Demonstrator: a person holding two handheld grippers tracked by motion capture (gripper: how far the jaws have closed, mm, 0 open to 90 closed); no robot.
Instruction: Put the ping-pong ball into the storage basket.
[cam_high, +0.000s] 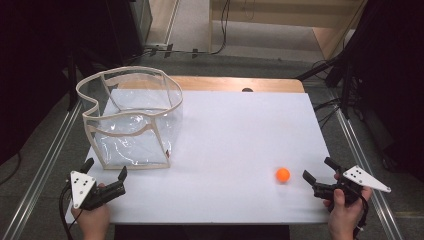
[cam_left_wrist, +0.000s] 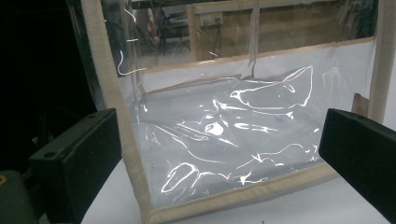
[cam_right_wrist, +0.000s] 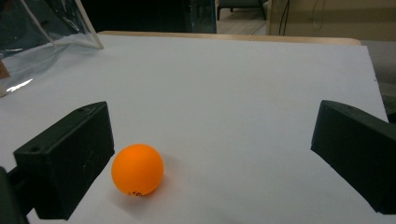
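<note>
On the near side of a dim room stands a table (cam_high: 235, 125) covered by a white sheet, with a strip of bare wood showing along its far edge. Grey floor surrounds it, metal rails run along its left and right sides, cables lie on the floor at the far right, and pale wooden furniture stands beyond. At the far left of the sheet sits a clear plastic bag (cam_high: 132, 117) with beige fabric trim, upright, its open mouth facing up and its rim bowed out of shape; its longer side runs roughly left to right. An orange ball (cam_high: 283, 174) rests on the sheet at the near right, well apart from the bag; being round, it has no long axis. The left gripper (cam_high: 105, 172), held in a hand at the near left corner, points toward the bag's near wall, jaws spread wide and empty, just short of the trim. The right gripper (cam_high: 320, 170), held at the near right edge, points left toward the ball, jaws wide apart, gripping nothing; in the right gripper view the ball (cam_right_wrist: 137, 169) lies just beside the left-hand jaw.
</note>
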